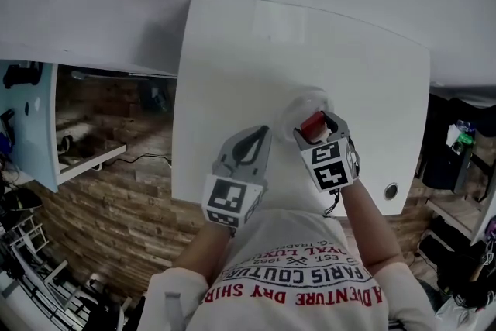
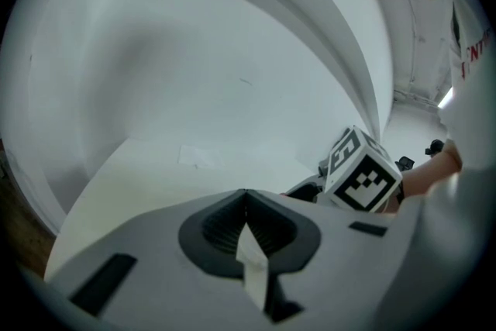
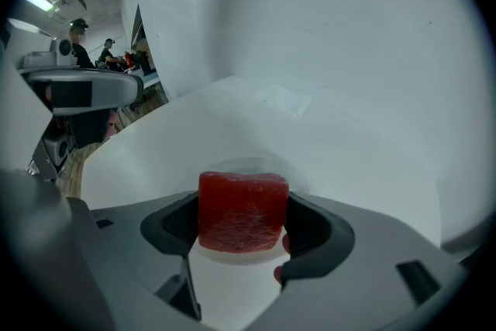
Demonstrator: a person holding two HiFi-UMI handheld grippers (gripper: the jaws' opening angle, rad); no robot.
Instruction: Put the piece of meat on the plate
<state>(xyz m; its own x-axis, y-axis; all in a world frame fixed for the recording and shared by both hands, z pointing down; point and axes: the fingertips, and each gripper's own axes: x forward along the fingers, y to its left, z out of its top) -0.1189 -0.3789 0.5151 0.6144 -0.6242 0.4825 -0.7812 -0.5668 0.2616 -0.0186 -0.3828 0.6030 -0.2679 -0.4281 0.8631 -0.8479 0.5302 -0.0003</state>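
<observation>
The piece of meat (image 3: pixel 242 212) was clamped on both sides by the right gripper (image 3: pixel 244 229), its jaws part-open around it. It hung just over the plate (image 1: pixel 301 103), seemingly not yet touching, placed for setting down. The left gripper (image 2: pixel 246 225) hovered beside it over the table (image 1: pixel 232 89), jaws together and empty. Nothing blocked the drop.

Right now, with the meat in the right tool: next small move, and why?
Probably ease the right tool straight down a touch. Its jaws clamp the piece of meat right over the white plate, and contact isn't clear yet, so releasing now might drop it. The left tool is shut, empty, aside.
</observation>
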